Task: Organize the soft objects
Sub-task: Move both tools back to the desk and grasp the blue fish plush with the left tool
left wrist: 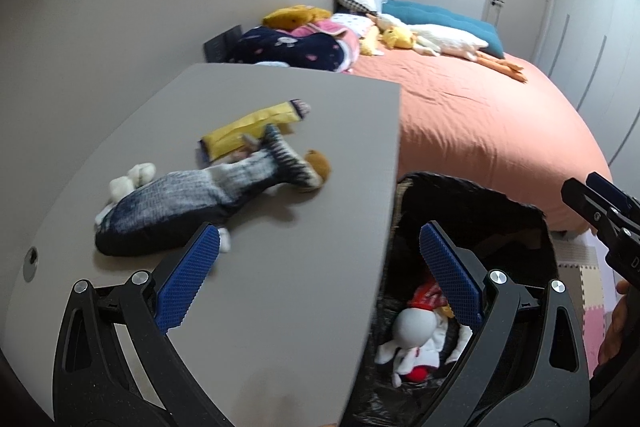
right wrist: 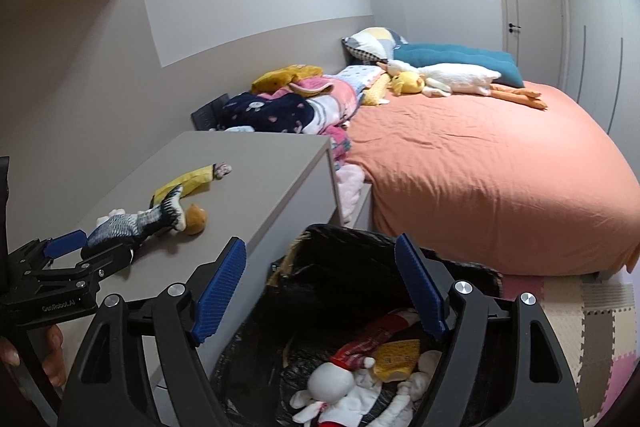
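Observation:
A grey-and-black plush fish (left wrist: 192,203) lies on the grey table (left wrist: 280,307), with a yellow soft toy (left wrist: 252,131), a small brown plush (left wrist: 318,165) and a white plush (left wrist: 132,179) around it. My left gripper (left wrist: 320,247) is open and holds nothing, close to the fish's dark head end. It also shows in the right wrist view, where the left gripper (right wrist: 96,249) sits just in front of the fish (right wrist: 132,223). My right gripper (right wrist: 320,267) hangs open and holds nothing above the black-lined bin (right wrist: 360,239). A white plush doll (right wrist: 336,383) and red and yellow soft toys lie in the bin.
The bin (left wrist: 472,219) stands against the table's right edge. Beyond it is a bed with an orange sheet (right wrist: 480,167), carrying a long white goose plush (right wrist: 460,77), pillows and piled blankets (right wrist: 304,103). Foam floor tiles (right wrist: 592,339) lie at the right. A hand grips the left tool's handle.

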Tool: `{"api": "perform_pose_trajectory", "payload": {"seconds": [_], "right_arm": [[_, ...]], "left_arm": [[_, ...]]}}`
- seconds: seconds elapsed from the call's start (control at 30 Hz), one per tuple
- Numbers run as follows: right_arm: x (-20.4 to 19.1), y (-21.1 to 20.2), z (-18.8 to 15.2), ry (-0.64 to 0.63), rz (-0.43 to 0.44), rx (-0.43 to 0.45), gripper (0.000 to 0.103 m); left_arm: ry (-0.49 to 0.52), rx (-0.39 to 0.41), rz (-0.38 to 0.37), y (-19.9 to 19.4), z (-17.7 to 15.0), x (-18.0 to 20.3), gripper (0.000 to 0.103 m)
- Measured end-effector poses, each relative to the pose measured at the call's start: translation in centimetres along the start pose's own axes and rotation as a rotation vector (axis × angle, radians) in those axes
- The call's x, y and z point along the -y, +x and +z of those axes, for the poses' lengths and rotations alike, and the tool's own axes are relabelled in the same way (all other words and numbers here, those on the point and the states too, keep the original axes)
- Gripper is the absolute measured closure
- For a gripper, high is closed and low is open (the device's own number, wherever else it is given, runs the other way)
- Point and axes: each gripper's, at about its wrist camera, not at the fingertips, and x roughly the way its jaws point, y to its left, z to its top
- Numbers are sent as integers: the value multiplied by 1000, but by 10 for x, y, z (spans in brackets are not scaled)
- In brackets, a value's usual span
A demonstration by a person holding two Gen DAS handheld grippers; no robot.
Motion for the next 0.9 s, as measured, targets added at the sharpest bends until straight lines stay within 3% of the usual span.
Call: {"api": "perform_pose_trajectory", "payload": {"seconds": [0.4, 0.9], "right_arm": [[-42, 39, 6, -51, 58, -46, 26], [-66, 79, 9, -74, 99, -91, 25]], "left_arm": [[-95, -28, 74, 20, 2, -56, 6], [-155, -64, 155, 66, 13, -101, 6]]}}
